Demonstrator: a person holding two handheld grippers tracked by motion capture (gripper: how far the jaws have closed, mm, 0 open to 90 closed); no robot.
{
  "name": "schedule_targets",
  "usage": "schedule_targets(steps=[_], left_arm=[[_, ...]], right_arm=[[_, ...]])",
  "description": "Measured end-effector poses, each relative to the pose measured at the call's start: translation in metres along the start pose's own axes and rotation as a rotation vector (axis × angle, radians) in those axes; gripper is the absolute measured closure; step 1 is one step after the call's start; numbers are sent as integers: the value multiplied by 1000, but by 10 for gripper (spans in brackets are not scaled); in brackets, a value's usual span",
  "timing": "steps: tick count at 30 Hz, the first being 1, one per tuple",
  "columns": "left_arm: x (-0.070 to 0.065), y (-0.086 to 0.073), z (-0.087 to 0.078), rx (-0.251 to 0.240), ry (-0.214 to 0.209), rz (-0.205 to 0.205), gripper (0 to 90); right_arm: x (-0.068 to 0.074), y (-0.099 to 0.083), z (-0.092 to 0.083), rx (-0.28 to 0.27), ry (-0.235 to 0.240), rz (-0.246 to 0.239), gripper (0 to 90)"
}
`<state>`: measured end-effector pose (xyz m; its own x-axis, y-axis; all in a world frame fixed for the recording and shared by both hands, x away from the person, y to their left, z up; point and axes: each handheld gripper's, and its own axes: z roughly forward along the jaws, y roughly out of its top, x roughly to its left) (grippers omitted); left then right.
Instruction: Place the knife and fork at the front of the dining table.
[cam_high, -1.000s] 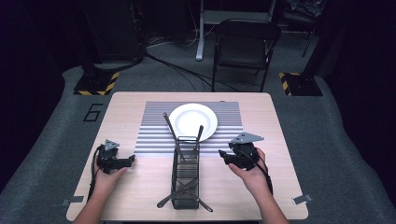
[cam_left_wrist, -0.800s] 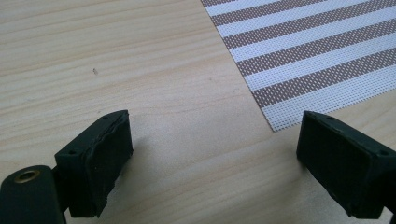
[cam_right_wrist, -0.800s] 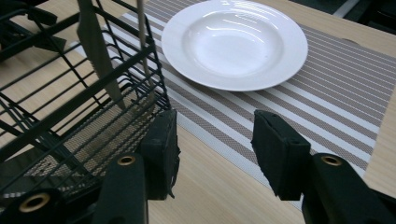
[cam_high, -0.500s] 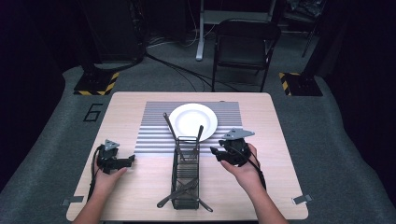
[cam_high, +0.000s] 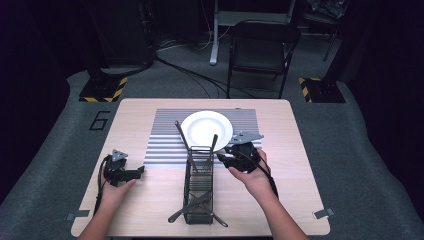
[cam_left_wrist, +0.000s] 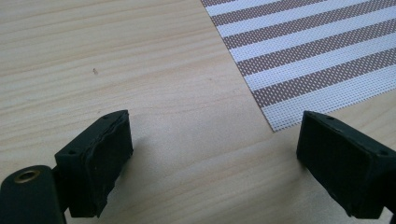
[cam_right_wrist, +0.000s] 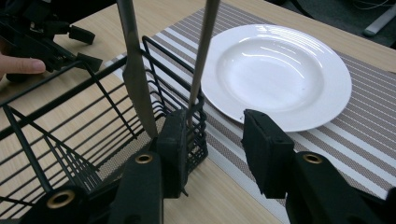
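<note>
The right gripper (cam_right_wrist: 210, 140), its jaws just closing on nothing, stands beside the black wire cutlery basket (cam_high: 198, 185). The round white plate (cam_right_wrist: 280, 74) lies just beyond it. The left gripper (cam_left_wrist: 215, 158) is wide open.

Just beyond the right gripper (cam_right_wrist: 212, 140), whose pads look matt black and rubbery, the plate (cam_right_wrist: 280, 74) is glossy white ceramic. The basket (cam_right_wrist: 70, 135) beside it is black-coated wire holding 2 dull metal utensils (cam_right_wrist: 135, 79). The placemat (cam_left_wrist: 308, 51) is woven mesh; the table (cam_left_wrist: 140, 70) is matt pale wood.
</note>
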<state>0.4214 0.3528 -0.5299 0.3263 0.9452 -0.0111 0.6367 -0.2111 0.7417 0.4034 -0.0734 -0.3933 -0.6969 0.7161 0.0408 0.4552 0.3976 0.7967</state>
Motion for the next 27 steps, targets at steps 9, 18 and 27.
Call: schedule_targets(steps=[9,18,27], left_arm=[[0,0,0,-1,1,0,103],[0,0,0,-1,1,1,104],[0,0,0,-1,-2,0,104]], right_arm=[[5,11,13,2,33,-7,640],[7,15,23,8,44,-1,672],[7,17,29,3,38,0,704]])
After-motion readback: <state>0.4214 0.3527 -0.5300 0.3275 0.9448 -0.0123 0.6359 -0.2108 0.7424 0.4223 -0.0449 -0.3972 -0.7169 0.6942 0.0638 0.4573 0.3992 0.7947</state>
